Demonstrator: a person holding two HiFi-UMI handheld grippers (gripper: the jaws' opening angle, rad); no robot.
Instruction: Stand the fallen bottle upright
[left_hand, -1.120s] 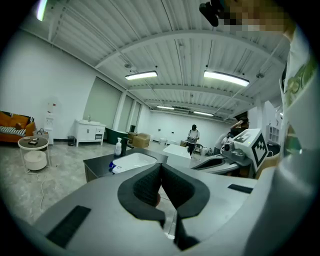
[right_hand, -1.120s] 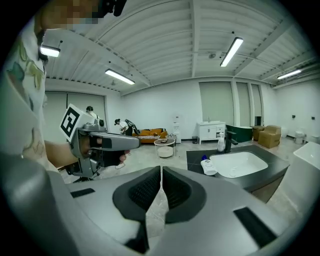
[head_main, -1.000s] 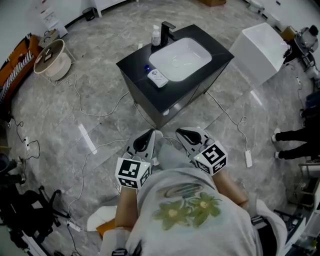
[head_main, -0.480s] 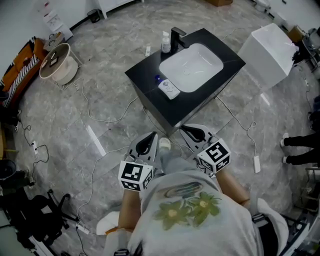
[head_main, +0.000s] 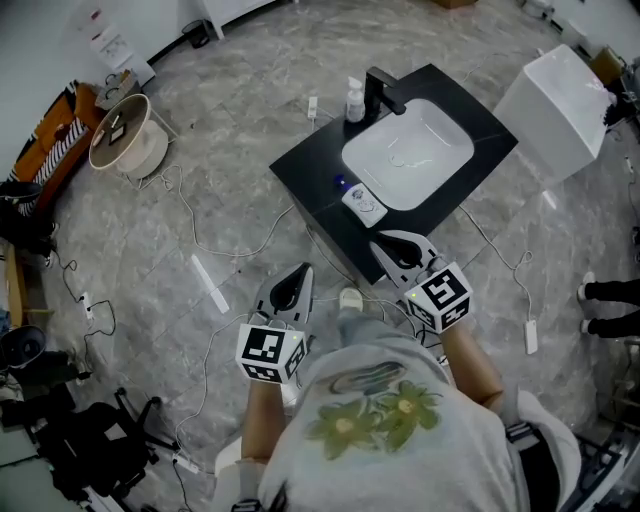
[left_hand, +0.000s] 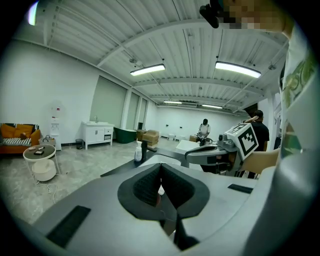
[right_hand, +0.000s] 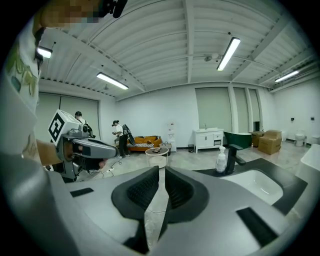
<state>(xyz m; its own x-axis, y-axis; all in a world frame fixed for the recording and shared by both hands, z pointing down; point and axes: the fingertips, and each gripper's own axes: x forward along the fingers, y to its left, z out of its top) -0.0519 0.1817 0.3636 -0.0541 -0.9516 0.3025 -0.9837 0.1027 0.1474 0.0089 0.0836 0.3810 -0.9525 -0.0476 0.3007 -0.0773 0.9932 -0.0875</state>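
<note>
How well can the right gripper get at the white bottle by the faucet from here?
Probably not yet. The right gripper hovers by the near corner of the vanity, fingers shut, while the bottle stands at the far side beyond the basin, beside the faucet. Nothing blocks the path over the basin.

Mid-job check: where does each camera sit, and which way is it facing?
Head view: on the person's head, looking steeply down at the sink counter; shirt, forearms, left gripper and right gripper show.
Left gripper view: on the left gripper, looking along its jaws toward the bottle; the right gripper shows at right.
Right gripper view: on the right gripper, facing the basin; the left gripper shows at left.
Shared: both gripper views see the bottle by the faucet.
</note>
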